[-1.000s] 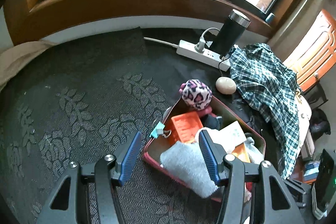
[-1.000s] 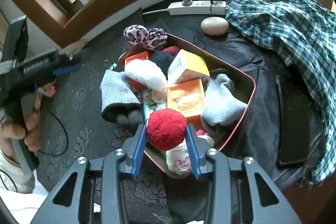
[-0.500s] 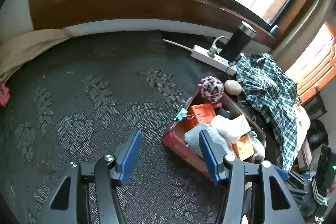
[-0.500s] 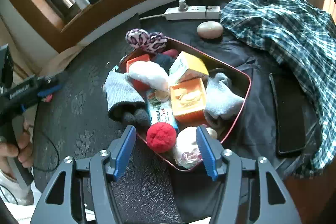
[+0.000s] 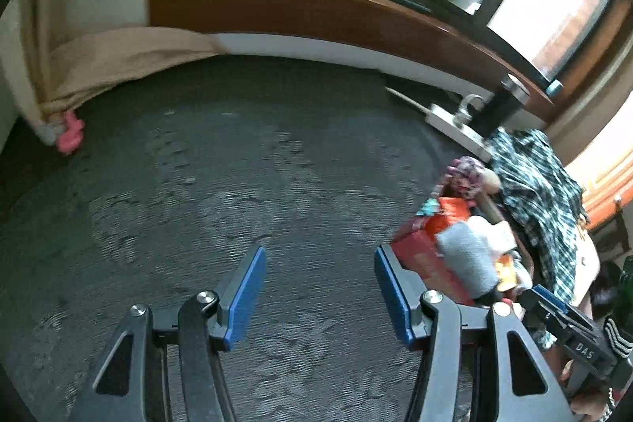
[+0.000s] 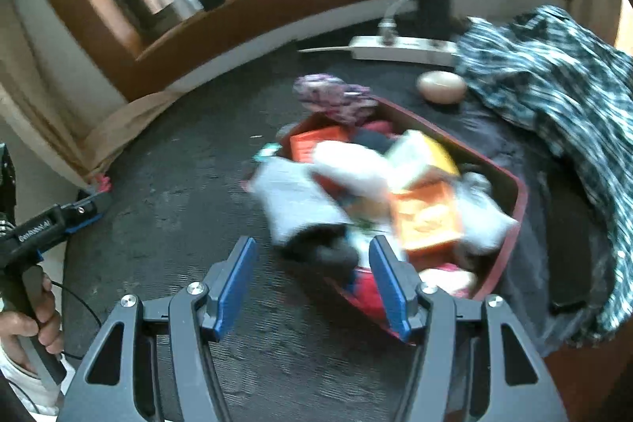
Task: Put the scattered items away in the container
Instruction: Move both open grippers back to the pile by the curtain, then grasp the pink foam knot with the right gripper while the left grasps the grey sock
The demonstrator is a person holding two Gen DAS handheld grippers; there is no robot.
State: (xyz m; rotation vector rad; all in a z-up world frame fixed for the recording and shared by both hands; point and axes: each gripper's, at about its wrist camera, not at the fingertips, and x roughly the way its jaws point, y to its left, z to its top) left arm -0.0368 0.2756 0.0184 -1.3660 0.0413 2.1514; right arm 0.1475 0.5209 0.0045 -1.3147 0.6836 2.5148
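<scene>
Both grippers, left gripper (image 5: 318,297) and right gripper (image 6: 312,289), had black frames, blue finger pads and silver screws. The lower-left hand (image 6: 27,327) wore what appeared a white sleeve.

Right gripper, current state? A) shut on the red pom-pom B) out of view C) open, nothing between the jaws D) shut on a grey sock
C: the right gripper has its jaws spread wide with only gap between them, above the near edge of the red container.
</scene>
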